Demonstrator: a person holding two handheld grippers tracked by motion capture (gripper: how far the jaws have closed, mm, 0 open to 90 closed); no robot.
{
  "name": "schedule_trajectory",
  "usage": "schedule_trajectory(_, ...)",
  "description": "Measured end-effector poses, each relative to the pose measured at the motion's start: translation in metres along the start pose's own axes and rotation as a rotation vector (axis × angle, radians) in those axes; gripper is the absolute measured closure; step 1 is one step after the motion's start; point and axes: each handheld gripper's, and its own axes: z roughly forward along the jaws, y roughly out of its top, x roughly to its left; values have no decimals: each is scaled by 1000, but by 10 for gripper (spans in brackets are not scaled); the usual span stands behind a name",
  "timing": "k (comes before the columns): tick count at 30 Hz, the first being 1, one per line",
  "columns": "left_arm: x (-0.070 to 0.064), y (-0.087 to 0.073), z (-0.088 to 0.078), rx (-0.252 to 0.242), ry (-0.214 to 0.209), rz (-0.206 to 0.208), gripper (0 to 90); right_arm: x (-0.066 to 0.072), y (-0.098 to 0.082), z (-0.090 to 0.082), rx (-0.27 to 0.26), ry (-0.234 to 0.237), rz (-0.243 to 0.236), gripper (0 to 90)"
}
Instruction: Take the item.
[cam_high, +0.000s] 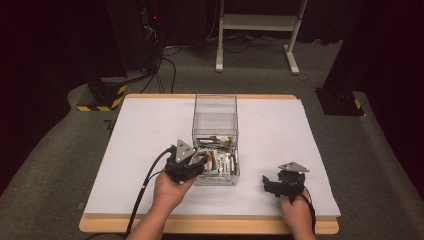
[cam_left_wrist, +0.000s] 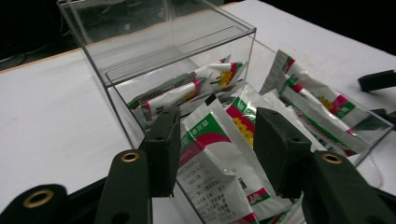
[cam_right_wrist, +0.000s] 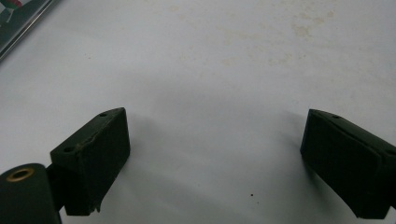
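clear box (cam_high: 215, 117) walls hem sachets (cam_high: 220, 161); open white table (cam_high: 280, 130) right of box.

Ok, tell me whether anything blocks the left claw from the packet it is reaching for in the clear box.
Nothing visible does. The left claw is already astride the upright packet, jaws open on either side. Other packets lean behind it, inside the clear box.

The left hand-held gripper (cam_left_wrist: 217, 154) straddles a white sachet (cam_left_wrist: 219, 163), its pads apart, inside the clear plastic box (cam_left_wrist: 116, 74) on the white tabletop (cam_left_wrist: 46, 107).
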Motion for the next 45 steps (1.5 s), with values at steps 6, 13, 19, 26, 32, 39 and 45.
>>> schedule_trajectory(6,0,-2,7,28,28,13,572,0,0,0,1,1,0,80)
schedule_trajectory(13,0,-4,9,34,39,5,624,0,0,0,1,1,0,80)
schedule_trajectory(19,2,-8,8,27,33,-5,693,0,0,0,0,0,0,80)
schedule_trajectory(26,4,-9,5,14,27,-24,820,0,0,0,0,0,0,80)
schedule_trajectory(32,6,-13,3,-5,19,-37,898,0,0,0,0,0,0,80)
schedule_trajectory(39,9,-16,-1,-32,9,-58,900,0,0,0,0,0,0,80)
schedule_trajectory(45,12,-16,-10,-81,-7,-83,900,0,0,0,0,1,-1,80)
